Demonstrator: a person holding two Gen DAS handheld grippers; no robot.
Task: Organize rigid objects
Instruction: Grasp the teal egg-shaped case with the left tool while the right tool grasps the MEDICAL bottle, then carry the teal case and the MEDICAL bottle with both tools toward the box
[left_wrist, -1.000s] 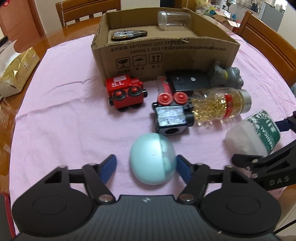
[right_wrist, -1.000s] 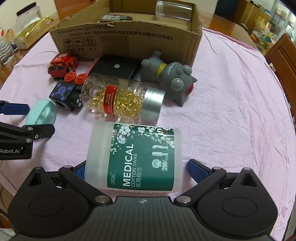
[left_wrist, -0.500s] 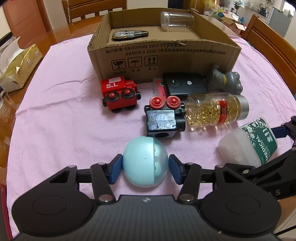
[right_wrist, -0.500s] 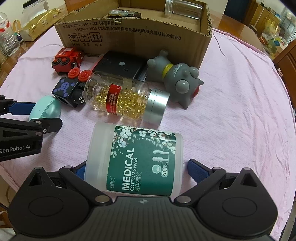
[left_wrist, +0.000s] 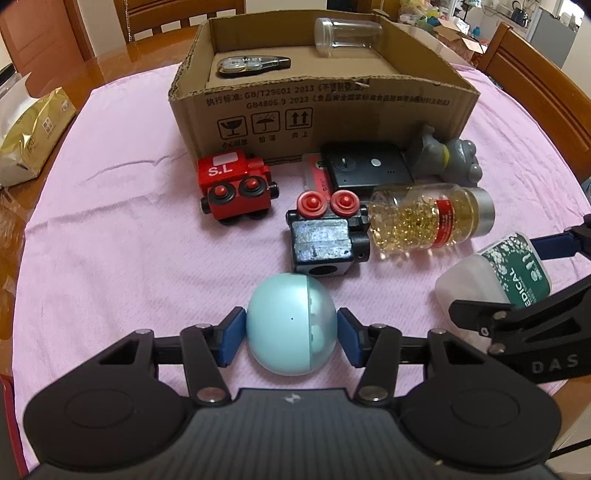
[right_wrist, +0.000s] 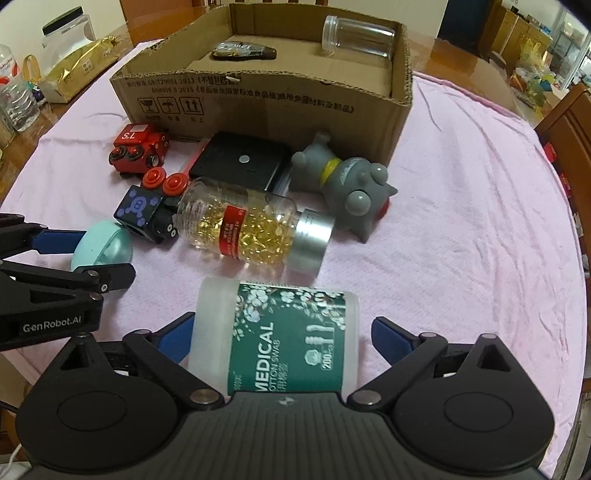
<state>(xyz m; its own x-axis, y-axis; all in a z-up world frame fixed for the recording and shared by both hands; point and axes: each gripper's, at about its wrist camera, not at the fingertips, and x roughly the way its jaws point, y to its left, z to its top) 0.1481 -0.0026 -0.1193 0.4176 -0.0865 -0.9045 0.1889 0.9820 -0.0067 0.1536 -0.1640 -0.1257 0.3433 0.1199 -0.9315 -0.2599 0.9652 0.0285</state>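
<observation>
My left gripper (left_wrist: 291, 334) is shut on a pale teal ball (left_wrist: 284, 325) that rests on the pink cloth; both blue pads press its sides. In the right wrist view that ball (right_wrist: 101, 247) shows at the left edge. A white cotton swab jar with a green label (right_wrist: 288, 317) lies on its side between the fingers of my right gripper (right_wrist: 284, 332). Those jaws are closing, with a gap still showing at the right pad. Beyond stands an open cardboard box (left_wrist: 332, 107) holding a clear jar (left_wrist: 347, 35) and a correction tape dispenser (left_wrist: 253, 66).
In front of the box lie a red toy train (left_wrist: 232, 188), a black and blue toy block (left_wrist: 325, 243), a capsule bottle (left_wrist: 428, 218), a flat black device (left_wrist: 365, 170) and a grey rubber toy (left_wrist: 447, 158). A gold tissue pack (left_wrist: 29, 140) sits far left; wooden chairs ring the table.
The left jaws have closed in from both sides onto the teal ball. The right jaws have narrowed a little around the cotton swab jar. Neither hand has shifted much.
</observation>
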